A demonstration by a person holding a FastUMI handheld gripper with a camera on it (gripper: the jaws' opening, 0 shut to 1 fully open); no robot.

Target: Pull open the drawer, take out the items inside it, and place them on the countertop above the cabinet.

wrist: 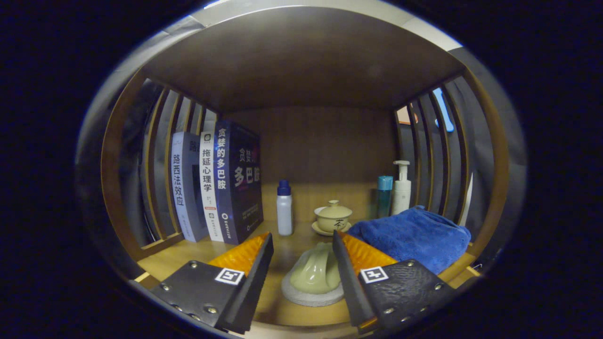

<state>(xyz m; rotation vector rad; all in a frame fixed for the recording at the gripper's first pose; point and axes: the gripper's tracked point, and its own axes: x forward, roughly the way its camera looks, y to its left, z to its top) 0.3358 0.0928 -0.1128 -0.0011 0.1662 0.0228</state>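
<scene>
The gripper has its fingers spread apart, with a clear gap between them, and they hold nothing. Between the fingers, on the wooden tabletop, lies a pale green scrubber on a round grey pad. The right finger is just beside the scrubber, perhaps touching its edge; I cannot tell for sure. The left finger is apart from it.

Just ahead of the right finger a blue towel lies folded in a heap. Beyond the fingers, near the back wall, stands a small lidded tea cup on its saucer. To its left is a white bottle with a blue cap, upright. Behind the towel stand a teal bottle and a white pump bottle, just beside each other. On the left side three books stand upright against the slatted side wall. A wooden shelf covers the space from above.
</scene>
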